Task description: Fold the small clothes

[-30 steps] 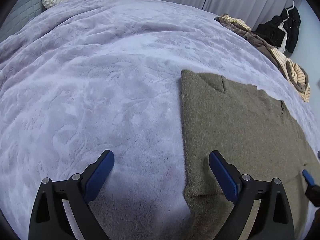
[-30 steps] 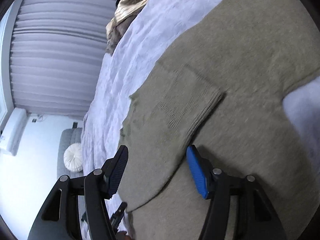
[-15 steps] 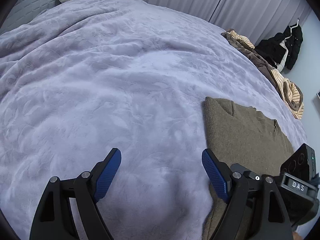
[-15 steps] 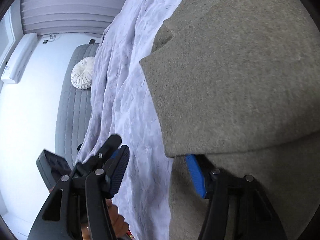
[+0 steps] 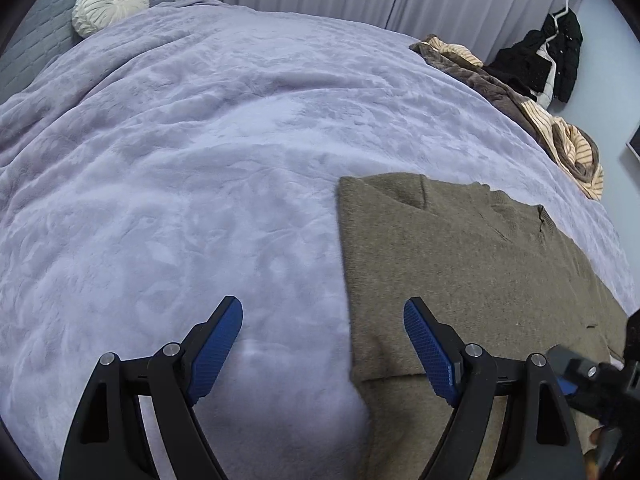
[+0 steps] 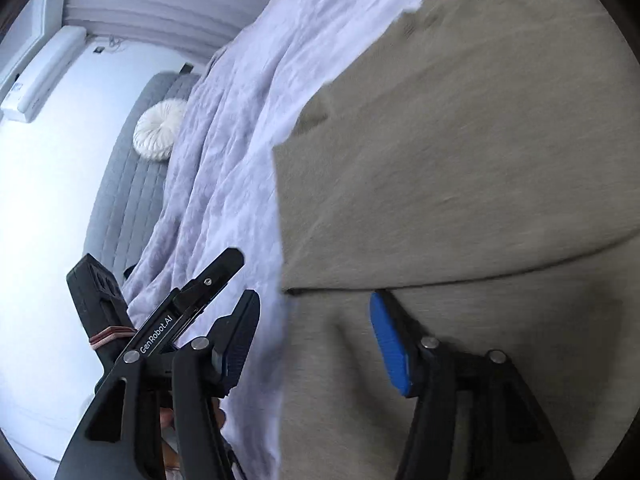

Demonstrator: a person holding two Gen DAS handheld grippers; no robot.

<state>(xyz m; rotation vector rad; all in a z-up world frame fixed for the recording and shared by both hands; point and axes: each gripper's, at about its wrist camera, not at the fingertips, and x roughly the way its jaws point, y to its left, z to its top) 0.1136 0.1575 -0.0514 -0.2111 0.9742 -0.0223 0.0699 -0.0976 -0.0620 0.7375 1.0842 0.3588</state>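
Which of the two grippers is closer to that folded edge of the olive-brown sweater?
Right. The right gripper straddles the olive-brown sweater just below its folded edge, jaws opening, nothing gripped. The left gripper hovers open over the sweater's side edge and the lavender blanket.

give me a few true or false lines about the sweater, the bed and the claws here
1. The sweater lies on a purple blanket. True.
2. The left claw grips the sweater. False: it is open with nothing between its pads.
3. A round white cushion sits at the bed's head. True.
4. The sweater is bright red. False: it is olive brown.
5. The right claw is shut tight. False: its jaws are opening, gripping nothing.
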